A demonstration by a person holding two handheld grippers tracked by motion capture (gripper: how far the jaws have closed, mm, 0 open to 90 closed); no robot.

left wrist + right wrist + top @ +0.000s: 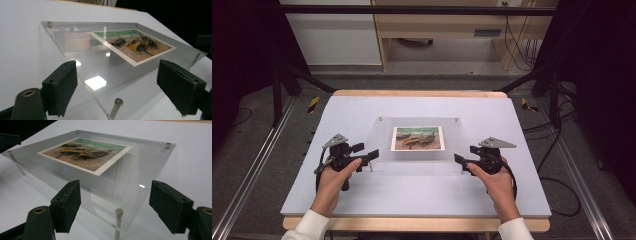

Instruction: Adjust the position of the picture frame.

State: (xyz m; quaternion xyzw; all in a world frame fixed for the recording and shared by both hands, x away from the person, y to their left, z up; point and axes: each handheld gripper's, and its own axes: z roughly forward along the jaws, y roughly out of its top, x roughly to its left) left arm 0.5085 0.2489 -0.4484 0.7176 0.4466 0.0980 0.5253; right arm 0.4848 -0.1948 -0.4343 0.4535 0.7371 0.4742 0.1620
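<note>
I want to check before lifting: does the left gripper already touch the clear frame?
Apart. In the left gripper view, the left gripper stands open, and both pads have clear space between them and the clear frame's near corner.

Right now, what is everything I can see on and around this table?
Table: one, white top with a wooden edge, centre of the high view.
Acrylic frame: one, clear, mid-table, its near edge raised on legs.
Picture: one, white-bordered, boats in yellow, brown and green, inside the frame.
Metal legs: silver; one shows at each near corner of the frame, plus small studs at the far corners.
Cables: black, on the floor to the right of the table.
Rails: two, metal, along both sides of the table.
Left gripper: black, open, at the frame's near left corner.
Right gripper: black, open, at the near right corner.
Hands: two, white sleeves, one holding each gripper.
</note>
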